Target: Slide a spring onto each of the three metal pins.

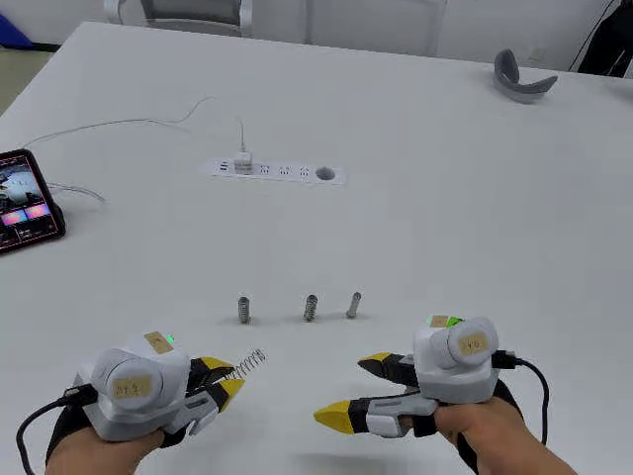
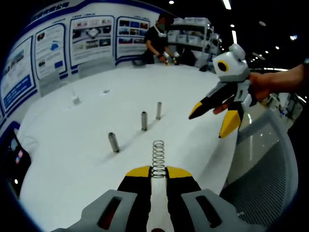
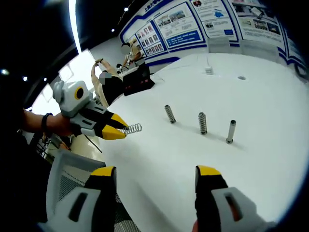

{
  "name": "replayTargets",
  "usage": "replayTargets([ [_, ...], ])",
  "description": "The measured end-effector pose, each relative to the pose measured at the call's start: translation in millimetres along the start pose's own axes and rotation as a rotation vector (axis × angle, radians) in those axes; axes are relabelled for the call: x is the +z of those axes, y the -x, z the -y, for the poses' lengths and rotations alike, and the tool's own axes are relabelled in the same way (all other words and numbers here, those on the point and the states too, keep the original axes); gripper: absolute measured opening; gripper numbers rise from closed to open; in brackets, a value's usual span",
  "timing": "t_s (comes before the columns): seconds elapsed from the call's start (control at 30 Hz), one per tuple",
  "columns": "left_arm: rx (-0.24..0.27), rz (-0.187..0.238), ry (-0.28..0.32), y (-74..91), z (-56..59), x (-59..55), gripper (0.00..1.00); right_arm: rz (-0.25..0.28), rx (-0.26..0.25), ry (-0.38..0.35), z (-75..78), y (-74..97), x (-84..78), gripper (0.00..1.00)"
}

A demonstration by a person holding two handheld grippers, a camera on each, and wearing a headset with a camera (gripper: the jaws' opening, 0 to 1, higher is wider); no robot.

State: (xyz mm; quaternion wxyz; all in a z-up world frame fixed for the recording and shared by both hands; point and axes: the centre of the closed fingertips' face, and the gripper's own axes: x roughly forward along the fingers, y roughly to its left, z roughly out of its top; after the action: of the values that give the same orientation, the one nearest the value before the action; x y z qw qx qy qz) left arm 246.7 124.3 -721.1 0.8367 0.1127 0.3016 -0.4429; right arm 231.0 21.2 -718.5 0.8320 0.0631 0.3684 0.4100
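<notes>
Left gripper (image 2: 153, 172) pinches coiled wire spring (image 2: 158, 152); 1 smooth pin (image 2: 159, 110) bare.

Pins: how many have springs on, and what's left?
Two done: the left pin and middle pin wear springs. In hand: the left gripper is shut on a third spring. Left to do: the bare right pin. The right gripper is open, holding nothing.

White table (image 1: 415, 129) | power strip (image 1: 277, 170) mid-table | poster wall (image 2: 91, 34) | ceiling lights (image 2: 227, 4) | mesh chair (image 2: 270, 159)
</notes>
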Motion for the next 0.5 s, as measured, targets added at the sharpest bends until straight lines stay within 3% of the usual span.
replayTargets([
  [0.5,-0.046,0.03,-0.026,-7.4,22.4,19.3,0.11,0.046,0.077,-0.038,-12.8,-15.8,27.4,0.54],
])
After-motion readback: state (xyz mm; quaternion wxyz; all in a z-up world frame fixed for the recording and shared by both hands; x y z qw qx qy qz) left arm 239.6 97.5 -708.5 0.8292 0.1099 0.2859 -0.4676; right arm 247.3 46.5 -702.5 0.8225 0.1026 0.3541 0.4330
